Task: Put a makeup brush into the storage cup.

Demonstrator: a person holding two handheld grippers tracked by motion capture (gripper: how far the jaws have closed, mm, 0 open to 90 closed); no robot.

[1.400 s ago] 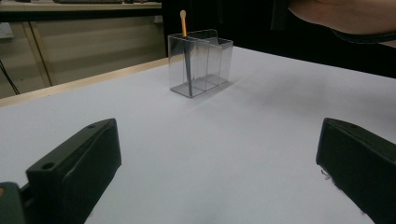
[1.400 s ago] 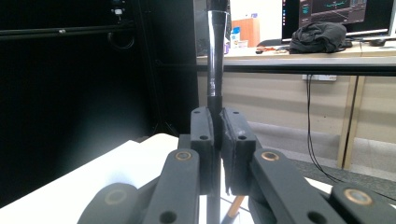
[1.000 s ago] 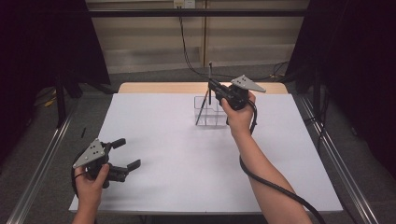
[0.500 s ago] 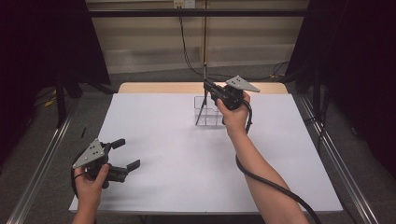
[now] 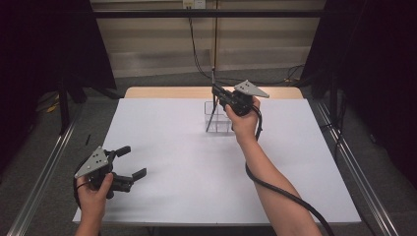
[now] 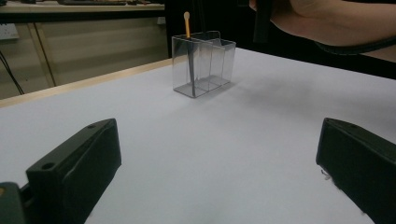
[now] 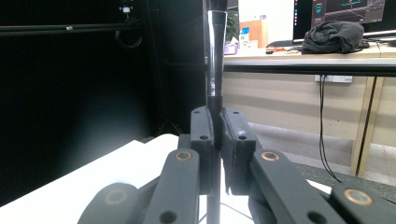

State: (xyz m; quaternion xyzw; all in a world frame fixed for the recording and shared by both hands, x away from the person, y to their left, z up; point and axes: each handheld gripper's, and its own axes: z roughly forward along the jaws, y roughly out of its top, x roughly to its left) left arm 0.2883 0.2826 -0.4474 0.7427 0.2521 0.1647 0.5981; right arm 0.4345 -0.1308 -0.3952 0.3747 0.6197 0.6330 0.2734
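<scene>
One thin dark utensil [image 5: 212,101] stands nearly upright with its lower end inside the clear divided holder [image 5: 218,118], at the far middle of the white tabletop [image 5: 196,167]. Its upper stem is clamped between the closed jaws of the right tool [image 5: 220,94], which hovers just above the holder's right side; in the right gripper view the pads pinch the stem [image 7: 215,70]. A second stick with an orange tip [image 6: 187,23] stands in the holder. Well apart, at the near left corner, the left tool [image 5: 129,162] rests low over the tabletop, jaws wide and holding nothing.
</scene>
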